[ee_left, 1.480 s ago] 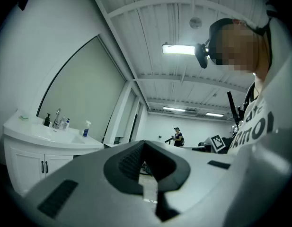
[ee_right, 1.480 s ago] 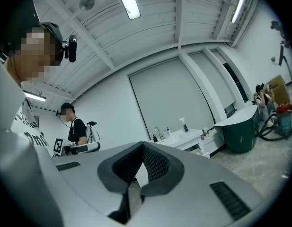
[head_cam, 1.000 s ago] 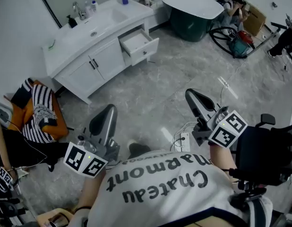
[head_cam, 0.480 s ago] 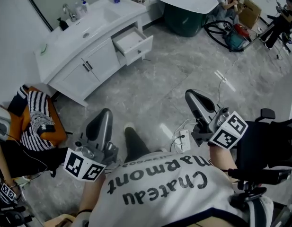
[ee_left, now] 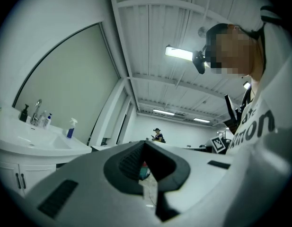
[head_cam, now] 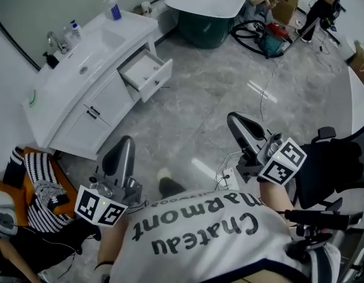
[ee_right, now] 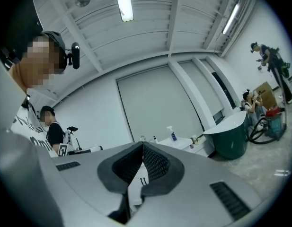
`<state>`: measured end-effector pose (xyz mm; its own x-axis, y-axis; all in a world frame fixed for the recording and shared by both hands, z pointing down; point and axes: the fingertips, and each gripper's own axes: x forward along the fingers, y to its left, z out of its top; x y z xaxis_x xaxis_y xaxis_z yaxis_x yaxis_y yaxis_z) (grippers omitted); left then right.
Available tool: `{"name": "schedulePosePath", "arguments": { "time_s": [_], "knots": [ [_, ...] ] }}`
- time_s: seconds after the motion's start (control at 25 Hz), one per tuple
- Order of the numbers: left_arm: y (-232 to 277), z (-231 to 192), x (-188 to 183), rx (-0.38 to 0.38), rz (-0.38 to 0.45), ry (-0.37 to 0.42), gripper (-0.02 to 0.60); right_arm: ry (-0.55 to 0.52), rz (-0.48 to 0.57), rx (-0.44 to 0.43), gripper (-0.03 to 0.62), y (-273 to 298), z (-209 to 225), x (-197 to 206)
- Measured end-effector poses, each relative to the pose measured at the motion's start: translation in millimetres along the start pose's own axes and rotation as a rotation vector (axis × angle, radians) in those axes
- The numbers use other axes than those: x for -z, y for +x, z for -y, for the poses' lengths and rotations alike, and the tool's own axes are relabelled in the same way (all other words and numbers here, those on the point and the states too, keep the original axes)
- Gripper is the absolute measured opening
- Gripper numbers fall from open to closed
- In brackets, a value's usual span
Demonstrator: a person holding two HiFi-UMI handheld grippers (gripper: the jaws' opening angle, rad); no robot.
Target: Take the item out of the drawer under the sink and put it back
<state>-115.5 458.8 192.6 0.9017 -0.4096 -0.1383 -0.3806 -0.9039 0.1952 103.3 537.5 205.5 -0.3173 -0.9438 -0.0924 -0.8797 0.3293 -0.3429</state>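
Obs., head view. White two-door vanity cabinet stands against the wall. Its white worktop carries an inset basin, a chrome tap, a dark pump bottle and a blue spray bottle with a white trigger at the far end.

Task object: a white drawer stands pulled out from the vanity front, just below the worktop, at the end nearest the spray bottle. Its inside looks white. The item cannot be made out at this range.

Left hand-held gripper: grey jaws pressed together at the tips, nothing between them (confirmed in the left gripper view). It is held over the grey marbled floor, well apart from the vanity, opposite the door end.

Right hand-held gripper: jaws fully together, empty (right gripper view agrees). It is also well apart from the vanity, out in front of the drawer end and farther off than the left one.

Surroundings: a dark green tub with a white top stands just past the vanity's drawer end. A black-and-white striped cloth lies beyond the vanity's opposite end. The wearer's white lettered shirt fills the lower edge of the view.
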Motion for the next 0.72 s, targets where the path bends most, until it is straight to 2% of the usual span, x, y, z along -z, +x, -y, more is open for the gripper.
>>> {"name": "schedulePosePath", "arguments": {
  "time_s": [0.12,0.32,0.52,0.72],
  "knots": [
    [15,-33,-16,0.022,0.003,0.028,0.008,-0.005,0.010,0.008,0.012,33,3,-6],
    [28,-89,-29,-0.001,-0.032,0.079,0.008,-0.020,0.005,0.022,0.012,84,3,-8],
    [30,-143,-34,0.000,-0.051,0.033,0.008,-0.013,0.014,0.037,0.012,136,8,-8],
    [25,-186,-39,-0.006,-0.068,0.018,0.008,-0.023,0.005,0.028,0.012,184,3,-2]
  ]
}}
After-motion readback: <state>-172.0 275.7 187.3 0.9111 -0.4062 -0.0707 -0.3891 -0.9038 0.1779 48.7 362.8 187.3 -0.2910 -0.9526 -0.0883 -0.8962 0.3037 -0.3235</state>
